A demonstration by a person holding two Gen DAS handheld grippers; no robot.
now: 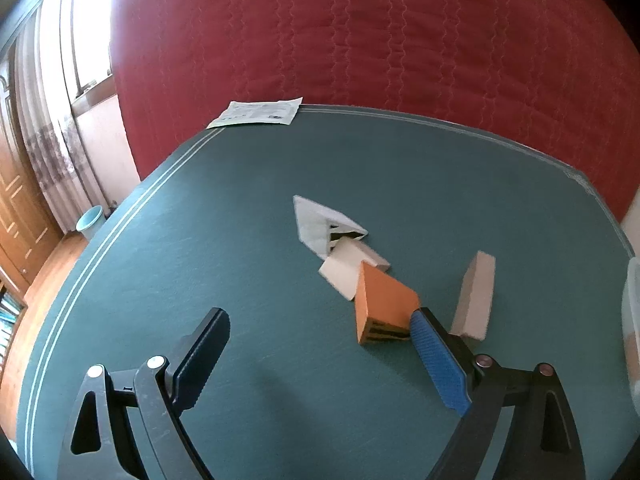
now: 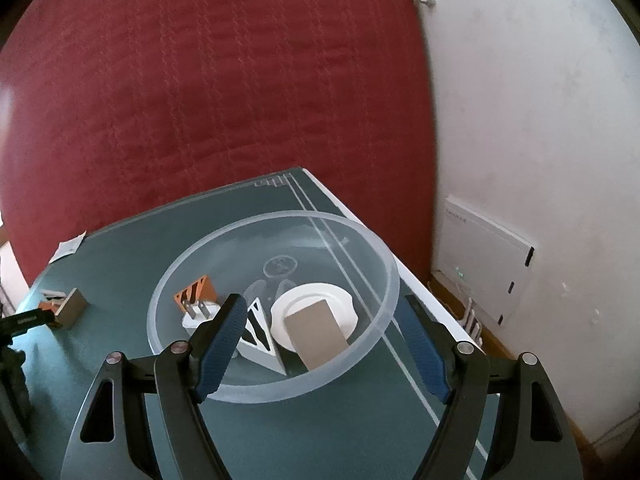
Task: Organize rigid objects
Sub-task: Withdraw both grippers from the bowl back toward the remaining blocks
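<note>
The left gripper (image 1: 320, 328) hangs spread, empty, just beside the orange box (image 1: 384, 304) — a careless approach could topple the upright grey block (image 1: 476, 296) near that box.

Hidden, cropped and unreadable parts

In the left wrist view, a translucent container (image 1: 632, 320) is cut off by the right edge, the orange box's (image 1: 384, 308) lower right corner is covered by a blue finger pad (image 1: 438, 364), and the leaflet's (image 1: 256, 113) print is too small to be read. In the right wrist view, the charger plug (image 2: 198, 314) is partly hidden behind a finger pad (image 2: 222, 340).
</note>
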